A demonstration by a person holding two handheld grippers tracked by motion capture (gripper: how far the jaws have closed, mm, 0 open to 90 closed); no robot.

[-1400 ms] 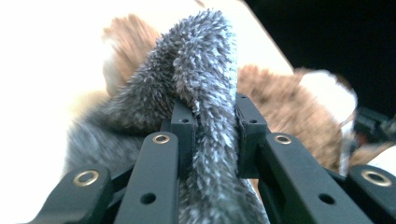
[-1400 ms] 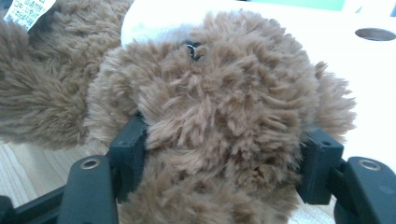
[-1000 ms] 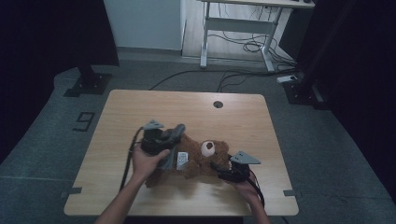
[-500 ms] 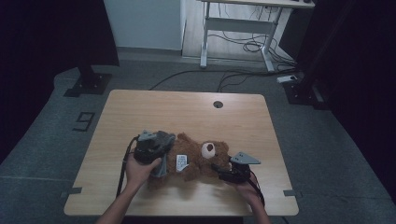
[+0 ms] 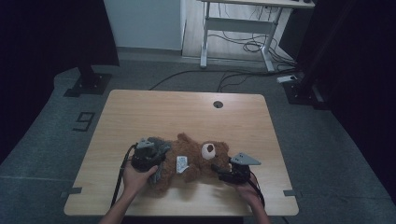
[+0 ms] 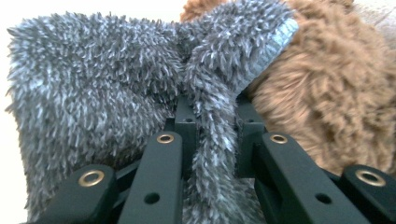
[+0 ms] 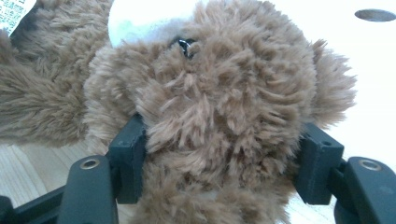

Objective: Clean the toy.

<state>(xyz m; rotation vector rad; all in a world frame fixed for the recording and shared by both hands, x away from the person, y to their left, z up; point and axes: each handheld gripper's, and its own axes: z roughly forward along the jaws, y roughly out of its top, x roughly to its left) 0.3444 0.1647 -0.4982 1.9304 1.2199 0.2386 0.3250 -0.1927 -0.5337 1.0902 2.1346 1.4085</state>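
Grey carpet and dark curtains ring a pale wooden counter, which has a round cable hole near its far edge; beyond it stands a white-framed desk with loose cables on the floor beneath. A brown teddy bear lies flat on the near half of the counter, its head toward the person's right and a white label showing on its body; a grey fuzzy cloth is bunched over the bear's left end, touching the brown fur.

The left tool, held in the person's left hand, sits at that end; in the left gripper view its jaws are clenched on a fold of the grey fuzzy cloth, which runs up between the two black fingers, with the brown fur just beside it on the right; those jaws have just been closing on the fold.

The right tool, in the right hand, rests at the bear's head; in the right gripper view its jaws stand wide on either side of the head, both pads pressed into the fur, so it grasps the bear's head; one dark eye and a pale muzzle show above.
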